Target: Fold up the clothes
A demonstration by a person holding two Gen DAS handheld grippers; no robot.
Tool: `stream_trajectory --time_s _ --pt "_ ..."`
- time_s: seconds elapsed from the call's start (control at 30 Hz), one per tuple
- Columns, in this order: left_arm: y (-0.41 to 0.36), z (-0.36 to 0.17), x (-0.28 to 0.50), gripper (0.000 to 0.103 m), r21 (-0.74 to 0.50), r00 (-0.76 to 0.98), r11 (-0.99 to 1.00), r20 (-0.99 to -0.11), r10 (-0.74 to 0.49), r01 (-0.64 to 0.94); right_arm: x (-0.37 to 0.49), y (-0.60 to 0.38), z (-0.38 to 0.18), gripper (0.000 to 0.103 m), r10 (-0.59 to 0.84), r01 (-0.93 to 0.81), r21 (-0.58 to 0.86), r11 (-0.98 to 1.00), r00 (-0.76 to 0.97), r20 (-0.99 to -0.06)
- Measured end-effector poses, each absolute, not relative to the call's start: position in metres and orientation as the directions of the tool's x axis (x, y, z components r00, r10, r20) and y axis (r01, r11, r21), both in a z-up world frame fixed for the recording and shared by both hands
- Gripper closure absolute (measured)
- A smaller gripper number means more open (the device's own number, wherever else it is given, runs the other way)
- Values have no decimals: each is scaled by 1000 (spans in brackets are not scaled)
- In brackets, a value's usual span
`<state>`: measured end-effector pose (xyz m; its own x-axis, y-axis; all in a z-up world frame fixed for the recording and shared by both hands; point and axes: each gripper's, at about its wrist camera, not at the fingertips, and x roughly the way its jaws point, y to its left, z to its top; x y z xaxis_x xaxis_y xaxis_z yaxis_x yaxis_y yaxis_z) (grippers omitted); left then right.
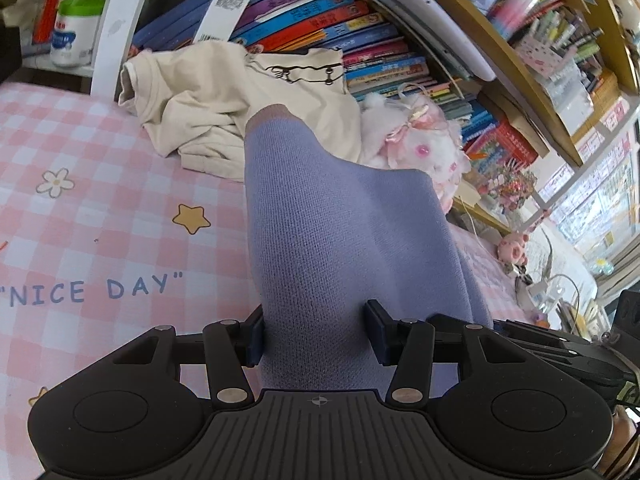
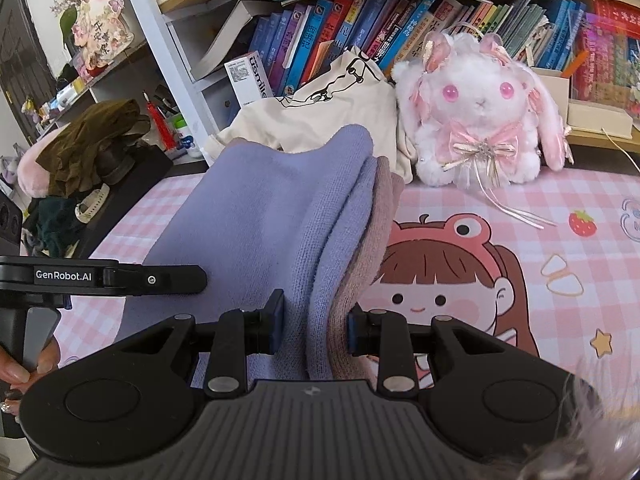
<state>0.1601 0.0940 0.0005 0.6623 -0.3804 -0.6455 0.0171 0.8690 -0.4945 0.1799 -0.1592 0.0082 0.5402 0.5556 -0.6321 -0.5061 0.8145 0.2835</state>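
Pink checked mat [image 2: 520, 192]; plush rabbit [image 2: 480, 120] before book row [image 2: 360, 12]; green-lidded tub [image 1: 76, 28].

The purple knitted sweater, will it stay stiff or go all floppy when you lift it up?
Probably floppy: the purple knitted sweater already sags in soft folds between the left hand-held gripper and the right hand-held gripper. It looks fairly thick, so likely a bit heavy for cloth. The fuzzy knit probably won't slip from the pads.
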Motion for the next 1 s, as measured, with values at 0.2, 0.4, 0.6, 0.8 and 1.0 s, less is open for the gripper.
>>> stream_trajectory --time_s 0.2,0.4,0.6,0.8,1.0 --pt "101 -14 178 54 -507 650 862 -655 -385 -1 199 -150 -4 76 541 -500 274 821 529 -654" --pt "104 -24 196 54 -497 634 868 -671 -384 -1 215 -144 -17 76 533 -475 293 830 520 -668" --pt "105 -31 210 54 -500 632 866 -671 -386 -1 229 -143 -24 75 521 -455 296 840 521 -677" --pt "111 -41 221 51 -535 622 844 -672 -402 -33 244 -148 -29 72 523 -411 340 846 514 -680" --pt "111 -44 223 43 -526 624 849 -681 -383 -52 248 -151 -36 65 518 -366 372 853 504 -691"
